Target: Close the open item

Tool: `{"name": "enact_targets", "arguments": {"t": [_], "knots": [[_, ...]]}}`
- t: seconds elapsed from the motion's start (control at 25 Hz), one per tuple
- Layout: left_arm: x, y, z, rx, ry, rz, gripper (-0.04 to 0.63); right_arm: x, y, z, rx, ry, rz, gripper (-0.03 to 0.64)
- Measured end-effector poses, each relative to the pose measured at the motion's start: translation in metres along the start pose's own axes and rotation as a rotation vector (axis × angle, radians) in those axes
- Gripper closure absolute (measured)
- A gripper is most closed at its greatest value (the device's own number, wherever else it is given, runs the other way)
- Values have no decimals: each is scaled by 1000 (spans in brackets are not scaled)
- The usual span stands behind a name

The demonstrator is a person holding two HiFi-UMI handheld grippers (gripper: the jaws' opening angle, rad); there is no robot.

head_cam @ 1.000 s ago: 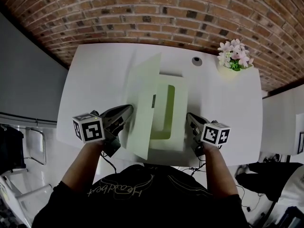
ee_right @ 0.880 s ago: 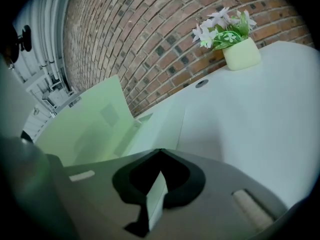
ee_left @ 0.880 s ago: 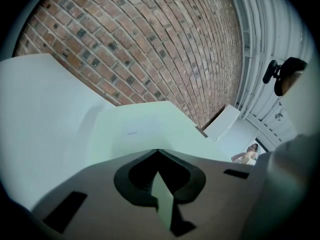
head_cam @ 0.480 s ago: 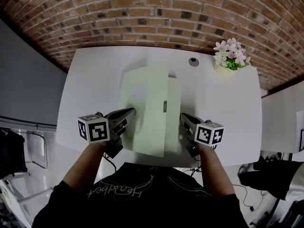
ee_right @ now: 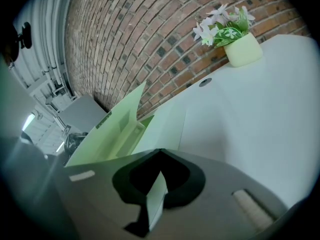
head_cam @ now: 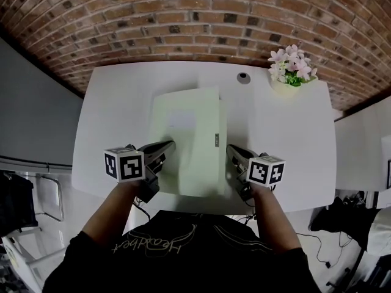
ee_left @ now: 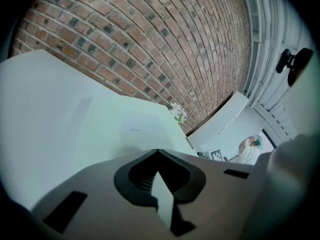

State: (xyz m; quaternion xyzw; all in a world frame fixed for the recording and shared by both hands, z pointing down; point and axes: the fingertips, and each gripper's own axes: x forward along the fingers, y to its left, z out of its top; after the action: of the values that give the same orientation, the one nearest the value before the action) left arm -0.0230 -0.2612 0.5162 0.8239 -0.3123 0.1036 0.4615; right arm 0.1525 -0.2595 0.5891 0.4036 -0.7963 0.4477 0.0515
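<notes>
The pale green folder [head_cam: 189,142] is lying mid-table [head_cam: 287,139], its cover now swung down from upright and almost flat. The left gripper [head_cam: 168,144] and right gripper [head_cam: 231,151] are each pinching a thin folder edge, left and right; only final pressing is remaining.

The white table [head_cam: 116,121] carries a pale green folder [head_cam: 189,139], a flower pot [head_cam: 284,81] and a round grommet [head_cam: 244,76].

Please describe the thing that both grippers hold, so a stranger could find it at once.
On the white table before the brick wall, look at the middle. A large pale green folder lies there, pinched by the left gripper and the right gripper. Unlike the small flower pot at the far right corner, it is wide and thin.
</notes>
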Motion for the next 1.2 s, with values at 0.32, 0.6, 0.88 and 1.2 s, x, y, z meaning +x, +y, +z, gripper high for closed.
{"name": "enact_targets", "arguments": {"t": [0.32, 0.6, 0.88, 1.2], "knots": [[10, 3, -6, 24, 49, 51, 594, 1, 1, 0, 29, -8, 19, 614], [22, 4, -17, 37, 101, 61, 594, 1, 2, -1, 43, -7, 30, 614], [35, 0, -22, 52, 139, 61, 594, 2, 1, -1, 47, -5, 42, 614], [47, 7, -32, 103, 227, 166, 594, 3, 3, -2, 50, -2, 45, 614]]}}
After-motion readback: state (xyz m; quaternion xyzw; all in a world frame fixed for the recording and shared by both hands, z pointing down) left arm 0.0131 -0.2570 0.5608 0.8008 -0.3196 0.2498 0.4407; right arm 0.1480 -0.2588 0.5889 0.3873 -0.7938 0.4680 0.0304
